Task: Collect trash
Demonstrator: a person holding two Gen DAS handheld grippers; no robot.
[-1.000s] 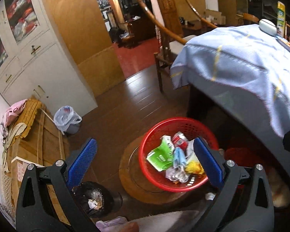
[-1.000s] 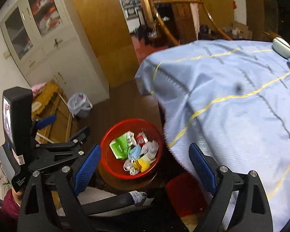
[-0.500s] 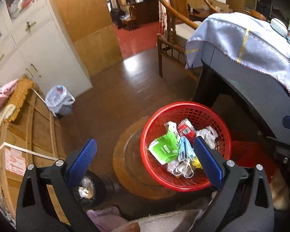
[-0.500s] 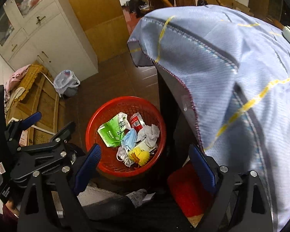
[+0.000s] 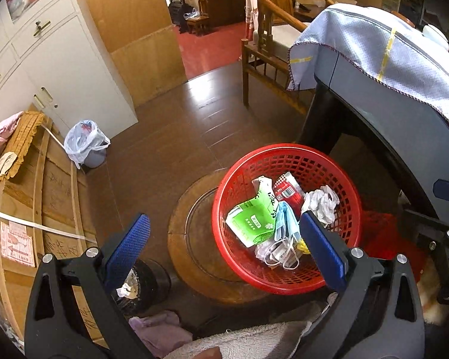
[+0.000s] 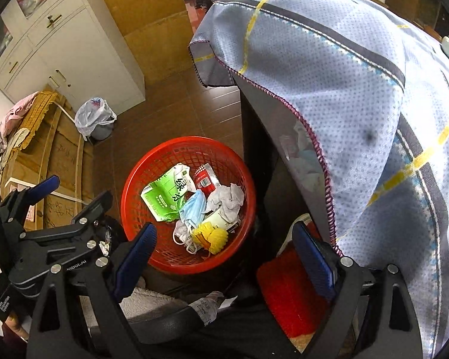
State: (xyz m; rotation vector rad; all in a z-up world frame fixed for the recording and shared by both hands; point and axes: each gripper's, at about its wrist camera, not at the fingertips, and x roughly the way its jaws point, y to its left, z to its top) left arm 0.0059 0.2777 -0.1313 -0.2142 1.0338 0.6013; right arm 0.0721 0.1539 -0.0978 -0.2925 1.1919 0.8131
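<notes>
A red mesh basket (image 5: 245, 173) (image 6: 167, 152) stands on a round wooden board on the floor beside the table. It holds a green packet (image 5: 251, 218) (image 6: 161, 197), a blue face mask (image 5: 286, 224) (image 6: 194, 206), a red wrapper (image 5: 290, 193), crumpled white paper (image 5: 320, 202) (image 6: 227, 200) and a yellow item (image 6: 212, 236). My left gripper (image 5: 224, 243) is open and empty above the basket's left side. My right gripper (image 6: 224, 254) is open and empty above the basket's near edge.
A table under a blue cloth (image 5: 383, 51) (image 6: 359, 104) rises right of the basket. A small bin with a white bag (image 5: 86, 143) (image 6: 95, 118) stands by the white cabinet (image 5: 54, 68). A wooden crate (image 5: 30, 209) lies left. A wooden chair (image 5: 266, 56) is behind.
Both grippers have tilted down and moved closer to the basket, which now looks larger. Both stay open and empty.
</notes>
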